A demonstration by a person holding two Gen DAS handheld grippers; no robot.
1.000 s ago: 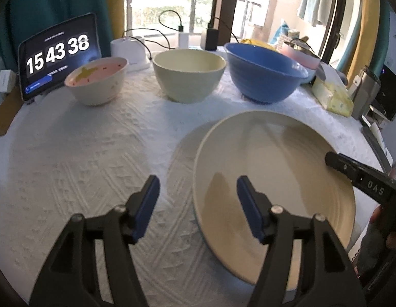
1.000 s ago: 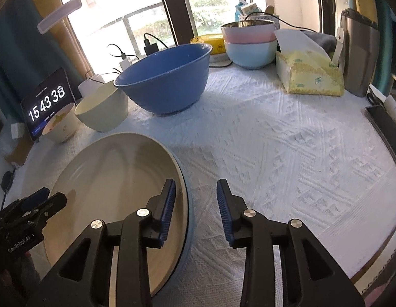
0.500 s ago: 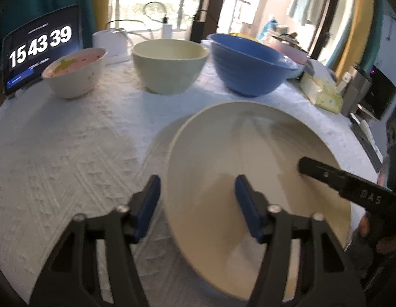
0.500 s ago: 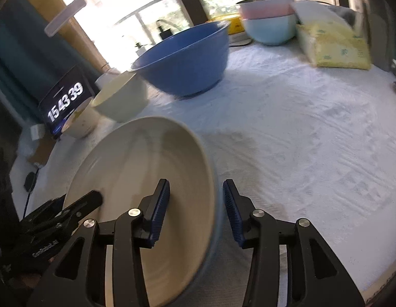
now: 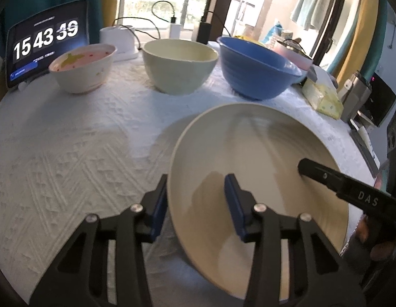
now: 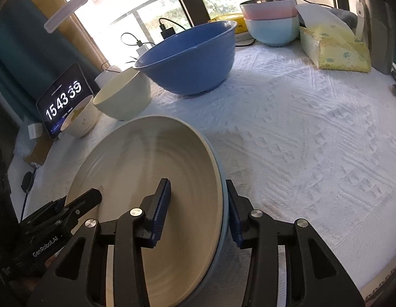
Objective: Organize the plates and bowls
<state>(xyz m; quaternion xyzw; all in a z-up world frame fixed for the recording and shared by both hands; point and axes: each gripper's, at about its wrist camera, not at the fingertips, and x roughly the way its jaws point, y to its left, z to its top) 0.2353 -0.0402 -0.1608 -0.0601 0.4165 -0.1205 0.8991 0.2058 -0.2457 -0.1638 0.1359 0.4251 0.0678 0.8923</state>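
A big cream plate (image 5: pixel 262 153) rests on a light blue plate (image 6: pixel 218 163) at the near side of the white cloth. My left gripper (image 5: pixel 196 204) straddles the stack's left rim, one pad outside and one over the plate floor. Its jaws are closing, and a gap still shows at the inner pad. My right gripper (image 6: pixel 196 207) straddles the right rim the same way, open. Behind stand a small pink-lined bowl (image 5: pixel 82 71), a cream bowl (image 5: pixel 177 71) and a large blue bowl (image 5: pixel 254 74).
A tablet clock (image 5: pixel 44 43) leans at the back left, with chargers and cables by the window. Stacked pink and pale blue bowls (image 6: pixel 272 23) and a yellow tissue pack (image 6: pixel 336 48) sit at the back right. The table's edge curves close on the right.
The left jaws have narrowed around the plate's left rim. The right jaws have widened and moved in over the right rim. The plate looks nearer in both views.
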